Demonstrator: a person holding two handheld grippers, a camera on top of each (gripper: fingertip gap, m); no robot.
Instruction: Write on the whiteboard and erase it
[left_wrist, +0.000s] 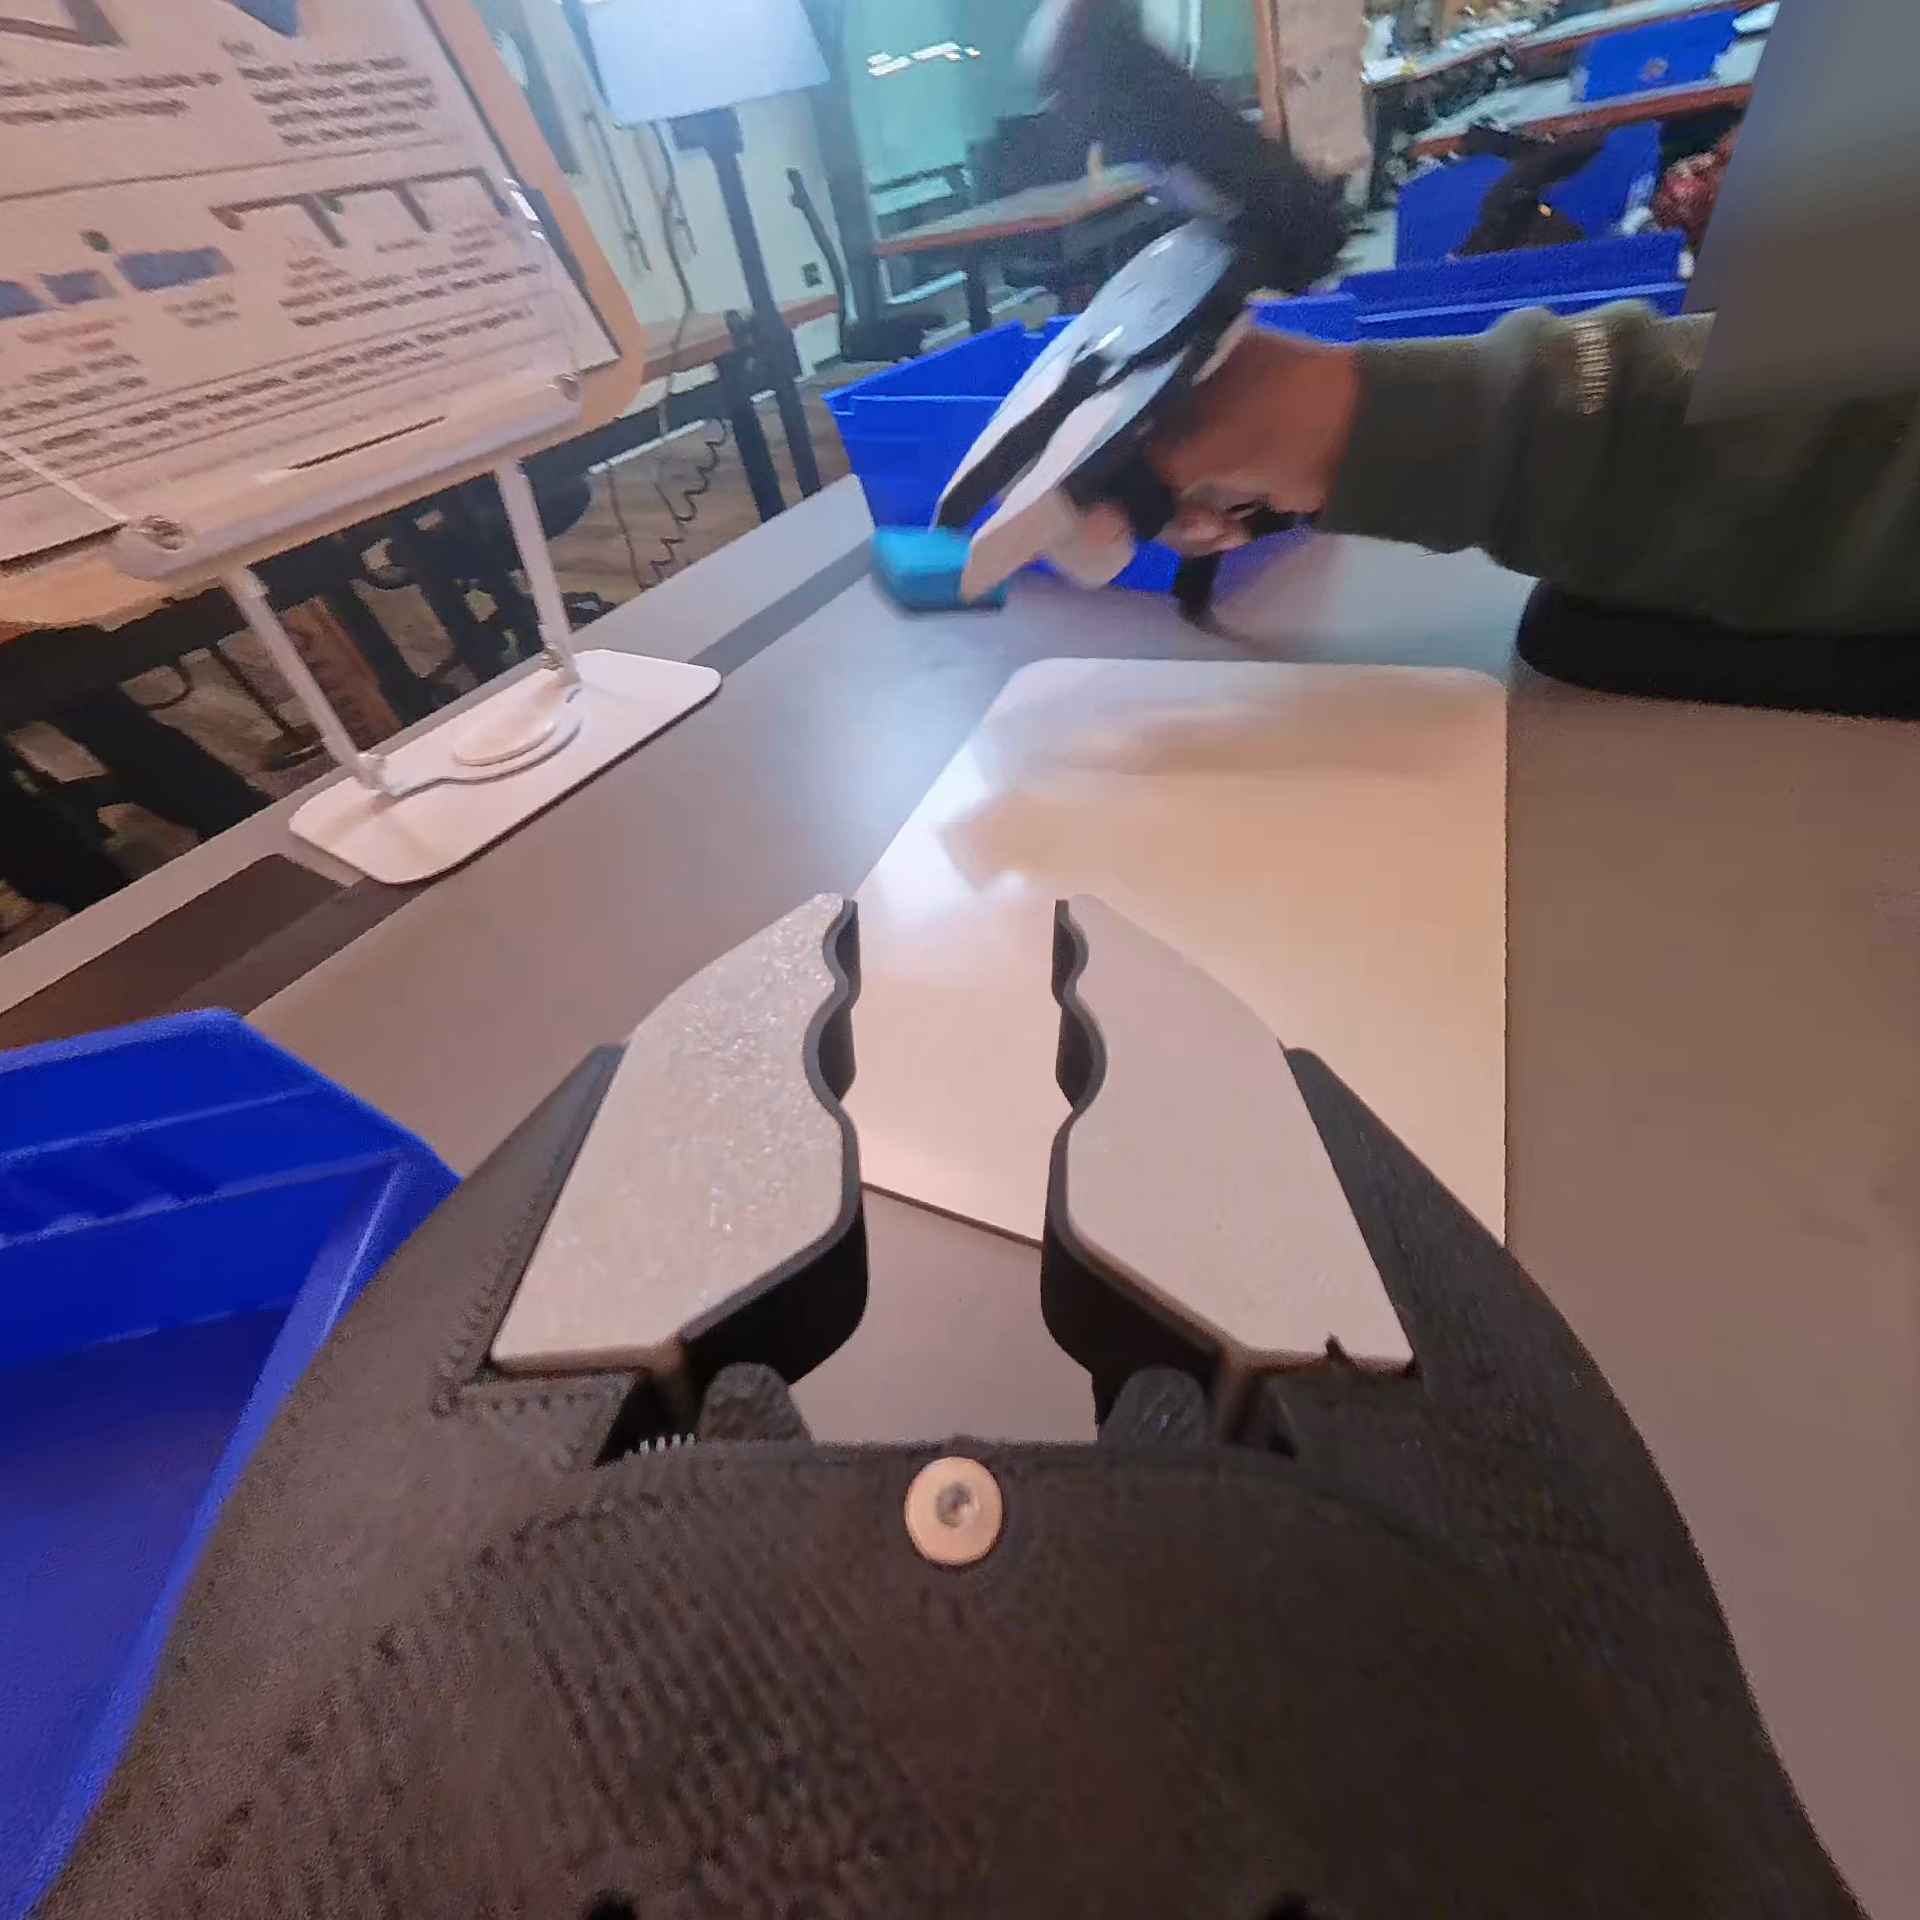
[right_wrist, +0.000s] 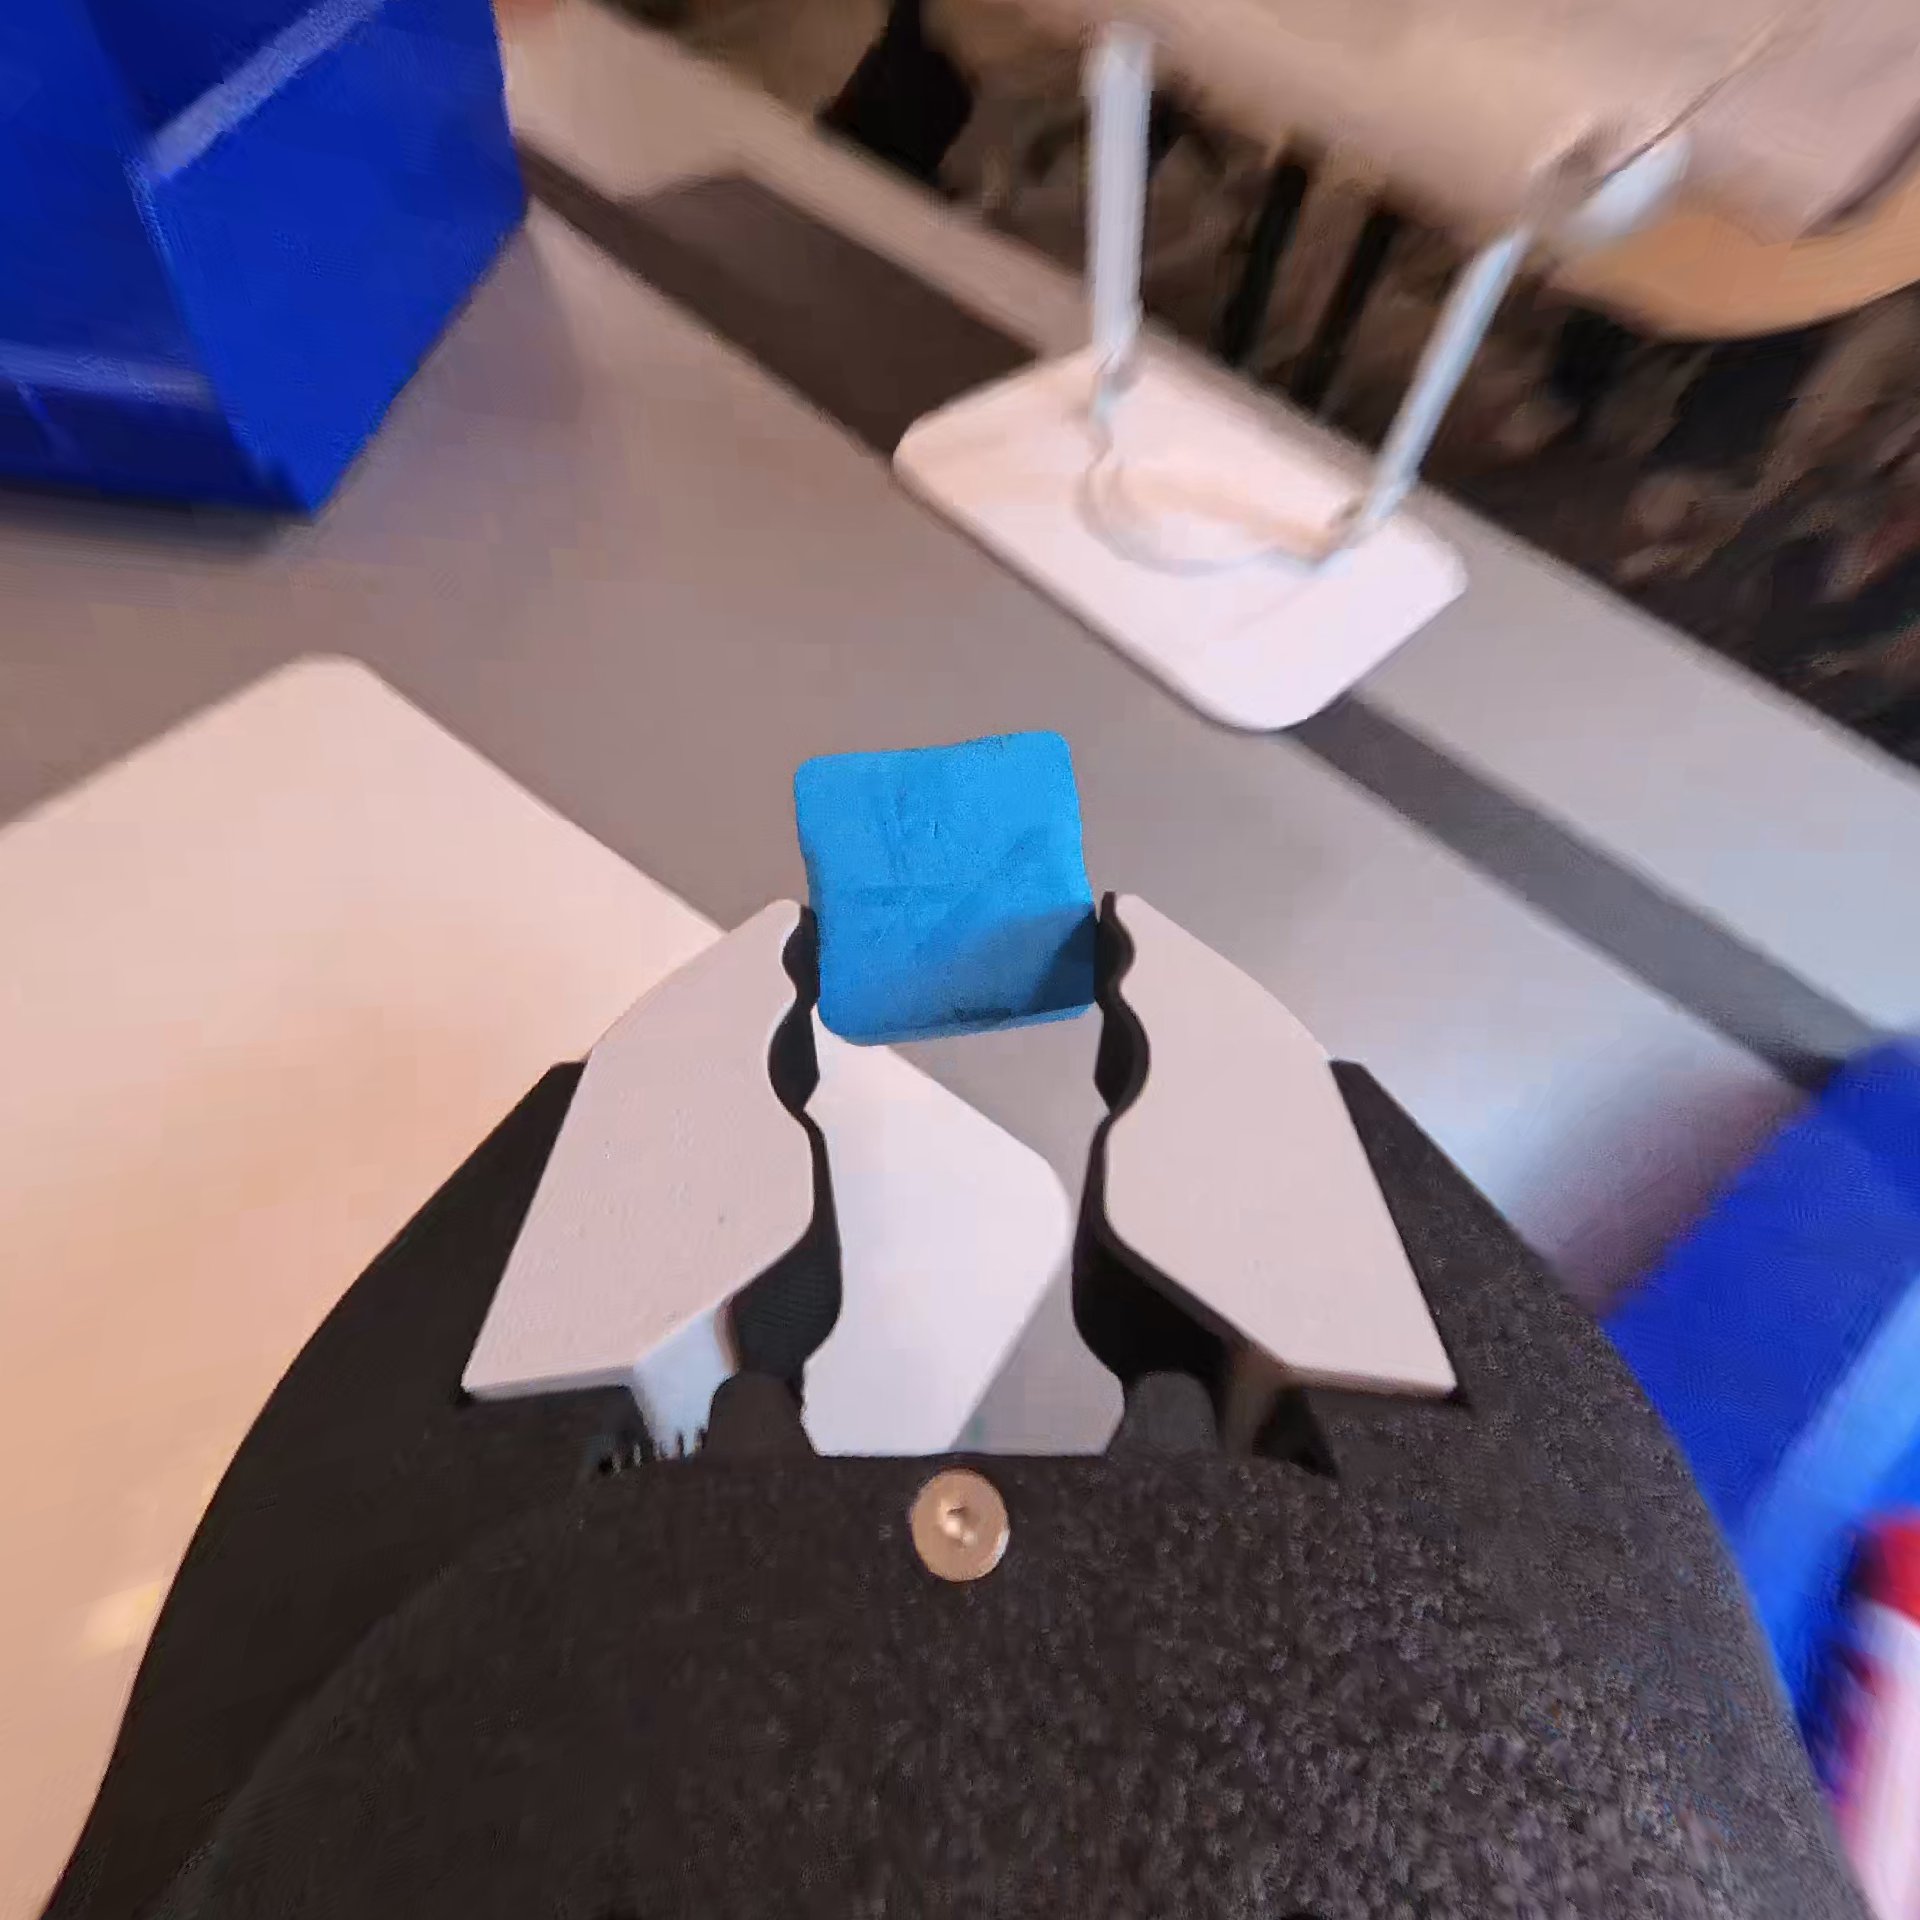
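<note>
The whiteboard lies flat on the grey table, and its surface looks blank. My left gripper is open and empty, with its tips over the board's near edge. My right gripper, held by a hand in a green sleeve, is past the board's far left corner. It is shut on a blue eraser that rests on the table. In the right wrist view the eraser sits between the tips of the right gripper, with the whiteboard to its left.
A white stand holding a printed sheet is at the table's left edge; it also shows in the right wrist view. Blue bins sit at near left and at the back. The tips of one gripper are about 30 cm away from the tips of the other.
</note>
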